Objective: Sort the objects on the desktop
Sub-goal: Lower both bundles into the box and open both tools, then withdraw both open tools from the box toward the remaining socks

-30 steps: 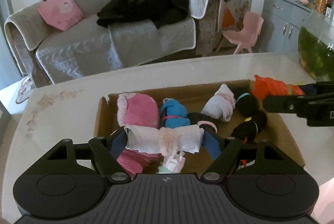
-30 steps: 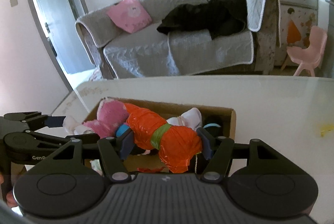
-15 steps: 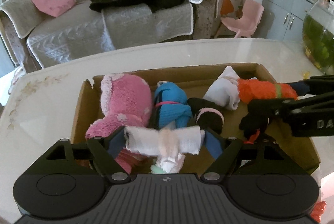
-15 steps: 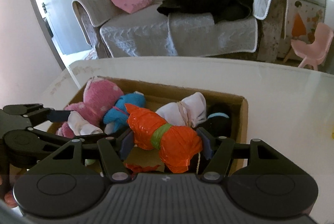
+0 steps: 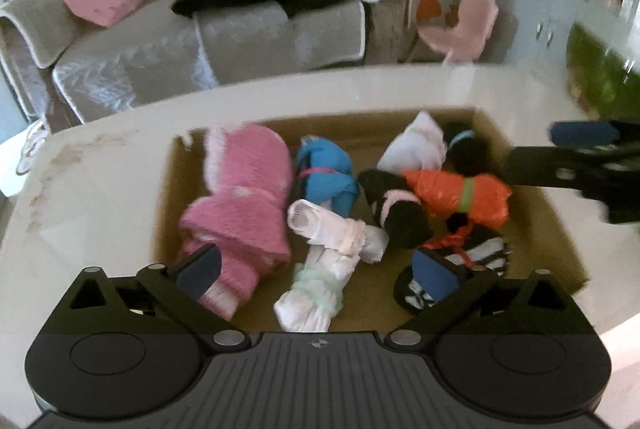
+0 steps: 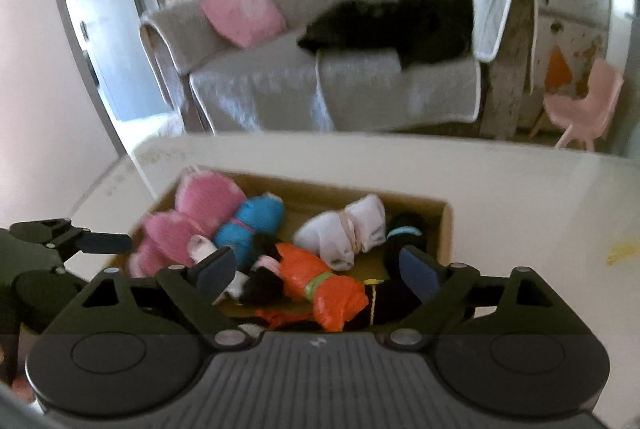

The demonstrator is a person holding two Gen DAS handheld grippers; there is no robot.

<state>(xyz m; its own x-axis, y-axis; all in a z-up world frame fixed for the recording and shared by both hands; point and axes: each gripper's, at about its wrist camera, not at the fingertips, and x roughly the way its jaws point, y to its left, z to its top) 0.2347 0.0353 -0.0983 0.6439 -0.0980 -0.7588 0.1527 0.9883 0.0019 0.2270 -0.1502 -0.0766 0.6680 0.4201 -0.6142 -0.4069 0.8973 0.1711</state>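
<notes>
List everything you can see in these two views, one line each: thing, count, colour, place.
cardboard box: one, brown, on the table
table: one, pale cream, under the box
pink sock bundle: one, box's left end
blue sock bundle: one, beside the pink one
white sock bundles: three, in the box
orange bundle: one, green band, right of centre
black sock bundles: several, in the box
sofa: one, grey, behind the table
left gripper: jaws opening, nothing gripped
right gripper: jaws opening, over the orange bundle

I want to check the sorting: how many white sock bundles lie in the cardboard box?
3 in the cardboard box: one at the back, one in the middle beside the pink bundle, one with a mint band at the front. Others may be hidden.
</notes>
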